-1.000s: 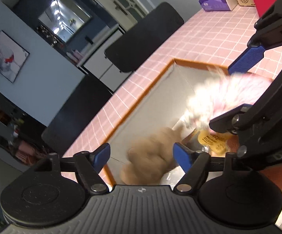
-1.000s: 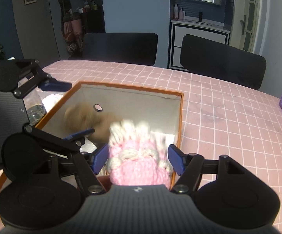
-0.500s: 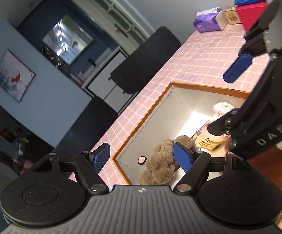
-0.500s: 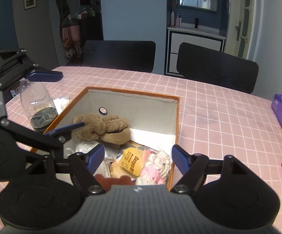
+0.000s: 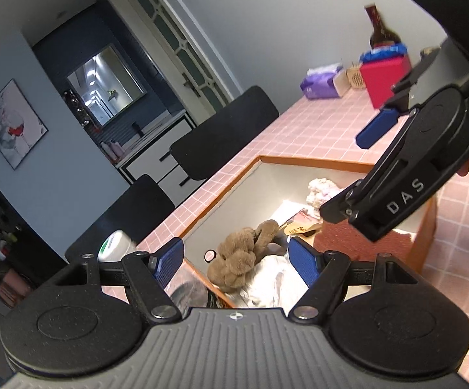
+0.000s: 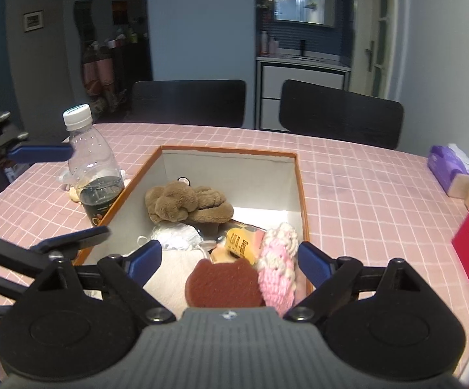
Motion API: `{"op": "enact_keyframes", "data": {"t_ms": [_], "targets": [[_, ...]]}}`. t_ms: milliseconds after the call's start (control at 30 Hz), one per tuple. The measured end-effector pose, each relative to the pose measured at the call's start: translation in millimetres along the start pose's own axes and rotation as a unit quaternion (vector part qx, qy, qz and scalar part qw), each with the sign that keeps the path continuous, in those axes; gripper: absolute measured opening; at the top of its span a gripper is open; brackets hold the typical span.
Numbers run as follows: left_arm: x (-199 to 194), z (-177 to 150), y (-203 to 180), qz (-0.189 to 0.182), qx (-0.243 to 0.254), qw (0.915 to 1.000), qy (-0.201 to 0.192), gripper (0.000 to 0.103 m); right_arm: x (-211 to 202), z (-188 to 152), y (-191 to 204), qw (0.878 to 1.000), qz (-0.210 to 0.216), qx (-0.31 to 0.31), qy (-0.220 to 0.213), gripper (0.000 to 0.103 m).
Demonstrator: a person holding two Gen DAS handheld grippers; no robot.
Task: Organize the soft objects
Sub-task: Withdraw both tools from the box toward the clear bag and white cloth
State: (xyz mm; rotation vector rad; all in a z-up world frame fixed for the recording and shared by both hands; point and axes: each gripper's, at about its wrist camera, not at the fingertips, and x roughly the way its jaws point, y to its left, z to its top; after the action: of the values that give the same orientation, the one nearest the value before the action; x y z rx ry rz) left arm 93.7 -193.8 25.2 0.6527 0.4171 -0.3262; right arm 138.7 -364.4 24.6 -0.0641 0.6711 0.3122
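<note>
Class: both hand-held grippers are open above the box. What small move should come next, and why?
Probably lift both clear: the right hand-held gripper and left hand-held gripper are open and empty, and the pink knit item and brown plush already lie inside the box.

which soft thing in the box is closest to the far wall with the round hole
The brown plush toy, lying right under the hole at the far wall. The pink-and-cream knitted piece and reddish-brown bear-shaped pad sit at the near end.

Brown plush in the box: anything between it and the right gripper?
Nothing visible blocks it. The brown plush lies exposed at the far end of the box; the open right gripper hovers above the near end, over the pink knit item.
</note>
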Motion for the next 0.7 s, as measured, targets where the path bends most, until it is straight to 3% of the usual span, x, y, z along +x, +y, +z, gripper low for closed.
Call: {"op": "enact_keyframes", "data": {"t_ms": [267, 400, 700], "targets": [[-33, -42, 29, -0.036, -0.079, 0.9949, -0.051, 0.086, -24, -16, 31, 0.997, -0.063, 0.033, 0.016, 0.09], [-48, -72, 50, -0.046, -0.135, 0.9873, -0.07, 0.086, -41, -27, 57, 0.997, -0.079, 0.024, -0.006, 0.09], [-64, -136, 94, -0.02, -0.216, 0.9737, -0.07, 0.086, -50, -47, 133, 0.998, -0.035, 0.0, -0.059, 0.09]]}}
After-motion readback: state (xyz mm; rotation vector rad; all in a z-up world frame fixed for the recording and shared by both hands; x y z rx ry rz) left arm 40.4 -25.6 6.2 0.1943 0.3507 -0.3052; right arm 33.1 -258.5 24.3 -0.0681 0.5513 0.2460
